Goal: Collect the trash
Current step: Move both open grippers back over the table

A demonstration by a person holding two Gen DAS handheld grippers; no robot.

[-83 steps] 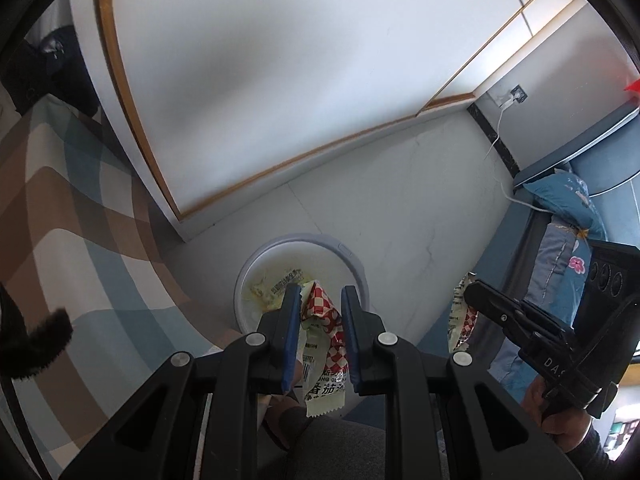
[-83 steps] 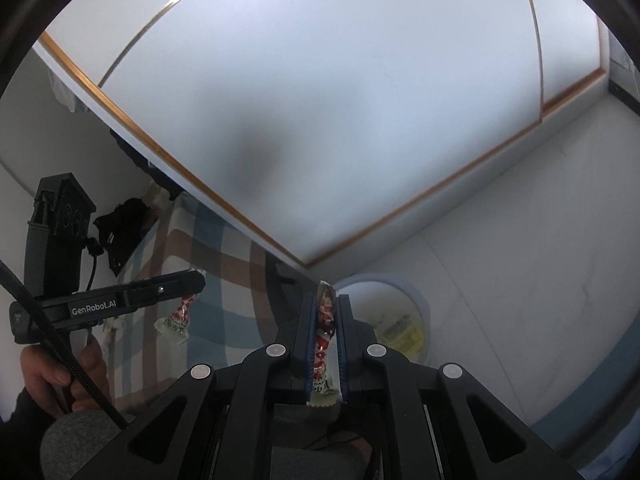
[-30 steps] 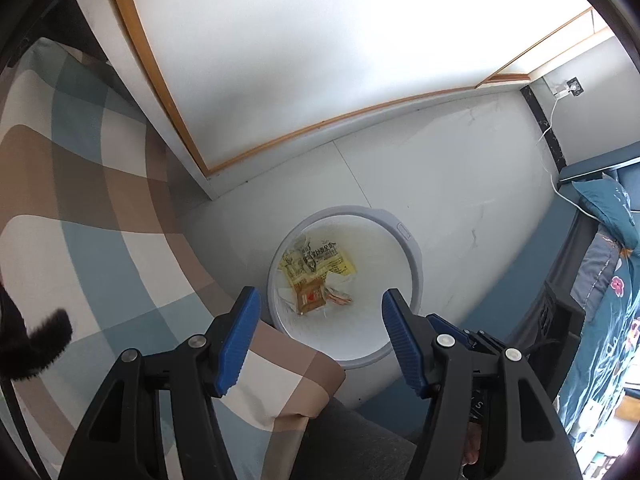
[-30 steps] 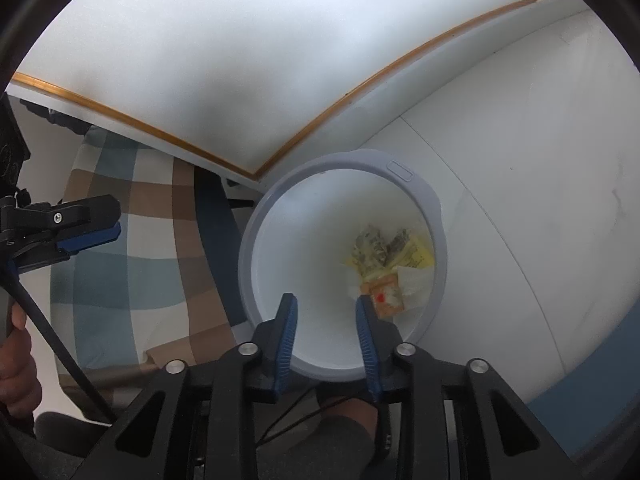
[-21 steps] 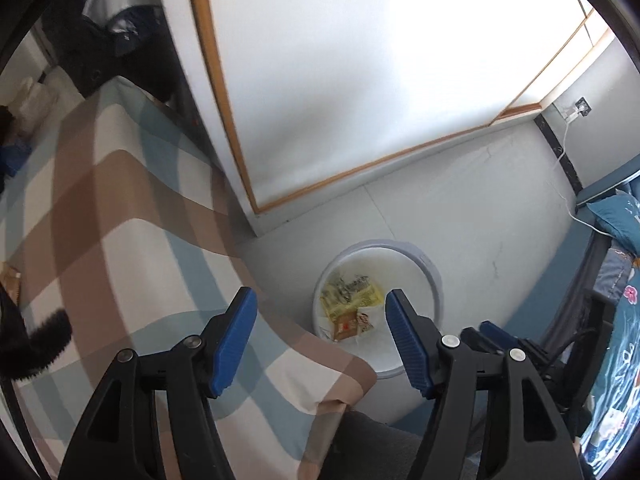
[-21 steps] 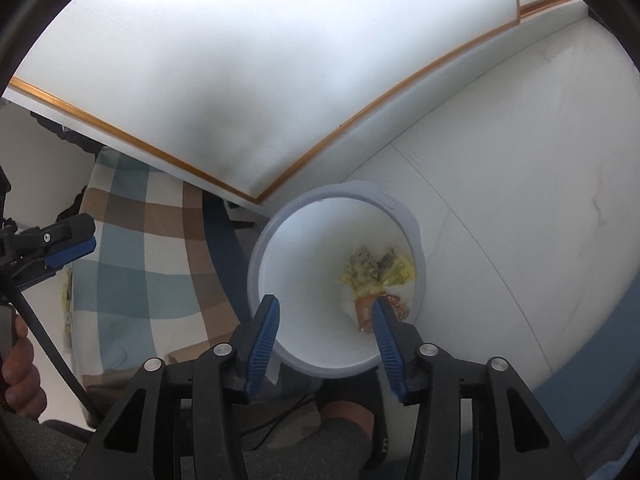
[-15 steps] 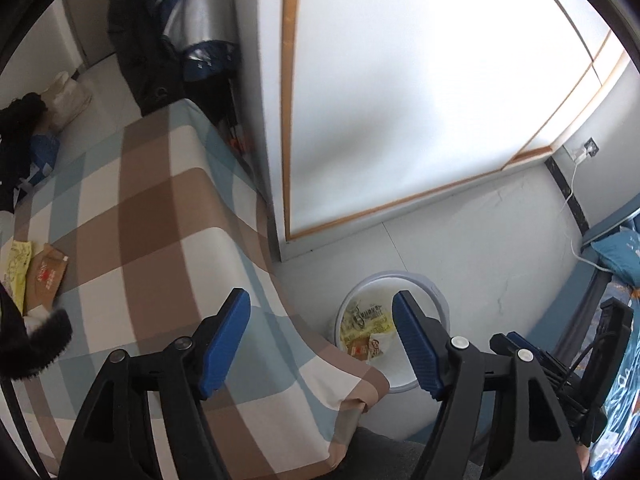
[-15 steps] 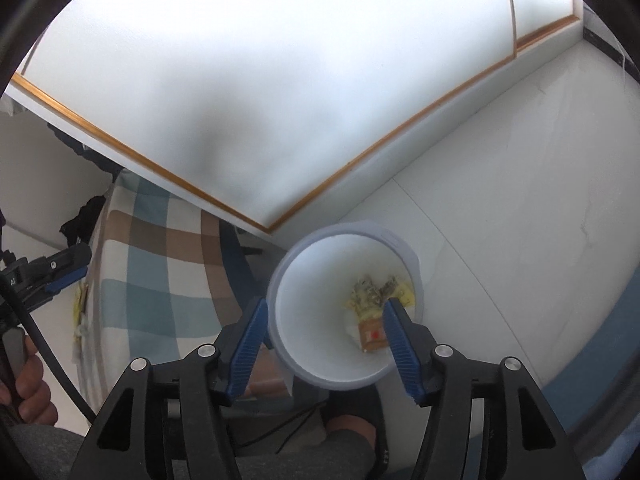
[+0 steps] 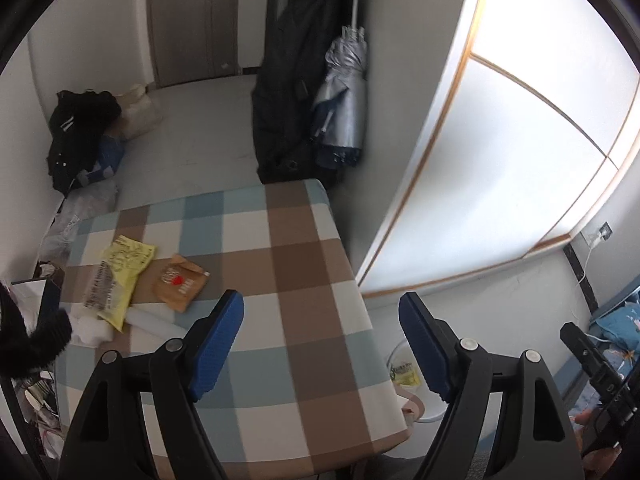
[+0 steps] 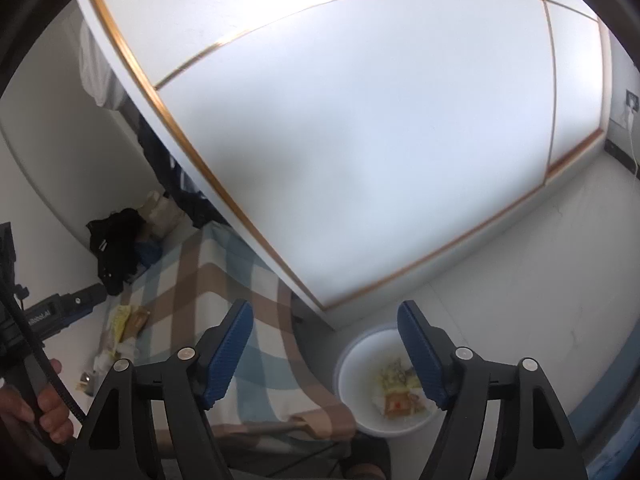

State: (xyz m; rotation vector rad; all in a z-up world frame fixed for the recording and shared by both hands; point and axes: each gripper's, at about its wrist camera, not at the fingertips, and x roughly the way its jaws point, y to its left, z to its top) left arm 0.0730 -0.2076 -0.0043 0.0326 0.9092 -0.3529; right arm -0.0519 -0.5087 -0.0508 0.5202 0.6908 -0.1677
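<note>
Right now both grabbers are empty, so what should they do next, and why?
Probably reach the left gripper toward the yellow wrapper and brown packet on the checked tablecloth. Its jaws have just been opening, nothing between them, and the white bin already holds other wrappers.

Black tongs point(image 9: 320, 344) carry ribbed blue pads point(image 9: 216, 344) and silver screws point(image 9: 173, 345).

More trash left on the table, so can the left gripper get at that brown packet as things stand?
Probably yes. The left gripper is open and empty, above the checked table. The brown packet lies flat, ahead to the left, with nothing on top; a yellow wrapper lies beside it.
</note>
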